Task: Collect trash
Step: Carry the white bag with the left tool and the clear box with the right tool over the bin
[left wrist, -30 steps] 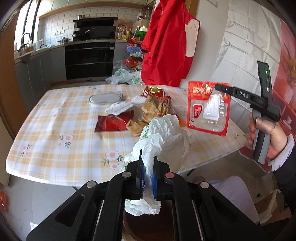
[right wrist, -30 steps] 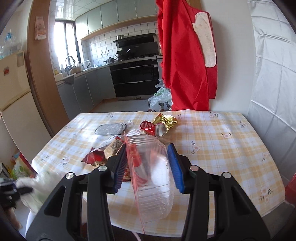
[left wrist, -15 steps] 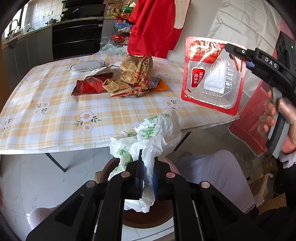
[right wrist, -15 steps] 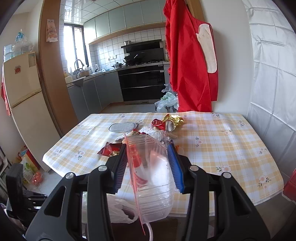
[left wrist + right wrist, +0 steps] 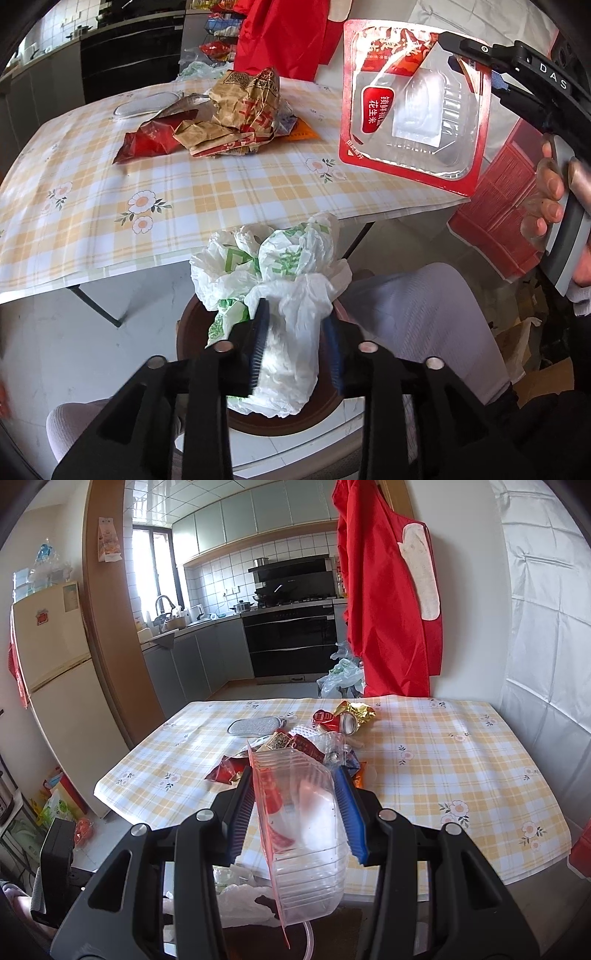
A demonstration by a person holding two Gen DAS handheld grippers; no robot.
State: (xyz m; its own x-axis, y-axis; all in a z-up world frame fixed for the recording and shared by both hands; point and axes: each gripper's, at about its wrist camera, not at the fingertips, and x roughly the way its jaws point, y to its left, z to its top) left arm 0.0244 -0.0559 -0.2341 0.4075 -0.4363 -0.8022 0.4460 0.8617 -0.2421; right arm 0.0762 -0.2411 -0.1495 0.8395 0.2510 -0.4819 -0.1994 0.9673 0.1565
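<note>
Left gripper (image 5: 293, 341): jaws are opening; the bag (image 5: 280, 280) is seen between them, the pinch being let go.
Bag: hung right over the brown bin (image 5: 258, 421), below the table (image 5: 92, 206) edge.
Right gripper (image 5: 301, 812): clamped on the clear tray (image 5: 306, 834), which is held up near the table edge, above the bin.
Done: two pieces have been lifted; one is being dropped now.
Left: the paper wrapper (image 5: 236, 110), red pouch (image 5: 147, 142), can (image 5: 341, 720) and foil (image 5: 356, 710) are yet to be cleared.
Change: a second ago the bag was pinched tight and held level with the tabletop; now it has been lowered to the bin. The tray grip is unchanged.
</note>
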